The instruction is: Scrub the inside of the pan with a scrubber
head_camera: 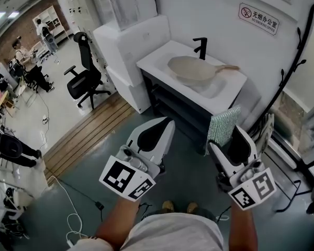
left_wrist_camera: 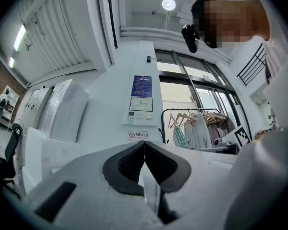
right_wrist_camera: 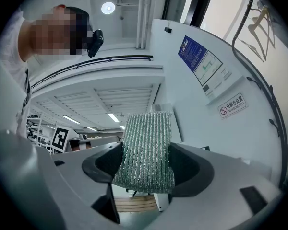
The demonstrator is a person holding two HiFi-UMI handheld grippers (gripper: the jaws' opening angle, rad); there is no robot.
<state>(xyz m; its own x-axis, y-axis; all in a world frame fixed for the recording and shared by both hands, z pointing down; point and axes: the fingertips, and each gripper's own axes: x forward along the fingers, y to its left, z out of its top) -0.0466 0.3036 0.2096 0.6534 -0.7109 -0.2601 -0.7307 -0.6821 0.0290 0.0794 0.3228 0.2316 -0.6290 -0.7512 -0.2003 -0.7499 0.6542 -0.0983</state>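
Observation:
A beige pan (head_camera: 191,69) with a wooden handle rests in the white sink (head_camera: 157,58) across the room in the head view, well away from both grippers. My right gripper (head_camera: 228,135) is shut on a green ribbed scrubber (head_camera: 223,125), which stands up from between its jaws; the right gripper view shows that scrubber (right_wrist_camera: 147,150) pinched between the dark pads. My left gripper (head_camera: 162,125) is held at waist height, tilted upward, shut with nothing in it. In the left gripper view its pads (left_wrist_camera: 129,166) meet at a point.
A black faucet (head_camera: 201,47) stands behind the pan. White blocks (head_camera: 126,38) sit left of the sink cabinet. A black office chair (head_camera: 86,77) stands at left by a wooden floor strip (head_camera: 89,135). A black coat stand (head_camera: 298,51) rises at right. Cables (head_camera: 73,216) lie on the floor.

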